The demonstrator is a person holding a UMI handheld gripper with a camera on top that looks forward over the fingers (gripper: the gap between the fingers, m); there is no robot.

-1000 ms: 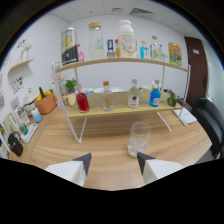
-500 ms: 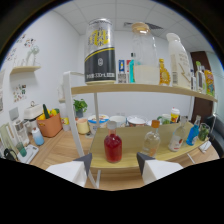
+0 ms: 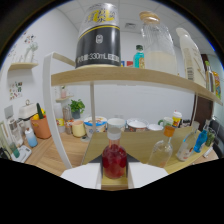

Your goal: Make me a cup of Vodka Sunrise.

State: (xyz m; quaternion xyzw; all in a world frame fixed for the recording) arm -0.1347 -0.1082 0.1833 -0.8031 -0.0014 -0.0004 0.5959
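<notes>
A small round bottle of red liquid (image 3: 114,161) with a white cap stands on the lower wooden shelf (image 3: 145,150) of a two-tier rack. It sits between the two white fingers of my gripper (image 3: 115,176), which is open, with the fingers close at either side. To the right of the red bottle stands a clear glass bottle (image 3: 162,151) with an orange cap. On the top shelf (image 3: 125,76) above are a black 330 mL can (image 3: 98,37), a blue bottle (image 3: 140,55) and a tall clear jar (image 3: 161,45).
The rack's white upright (image 3: 54,115) rises to the left of the fingers. Bowls (image 3: 95,124) and a cup stand behind the rack, with a potted plant (image 3: 76,106) and an orange pot (image 3: 41,126) further left. More bottles (image 3: 200,141) crowd the lower shelf's right end.
The gripper has moved in from the open table to the rack. The red bottle, far off a second ago and ahead of the fingers half a second ago, now stands between them.
</notes>
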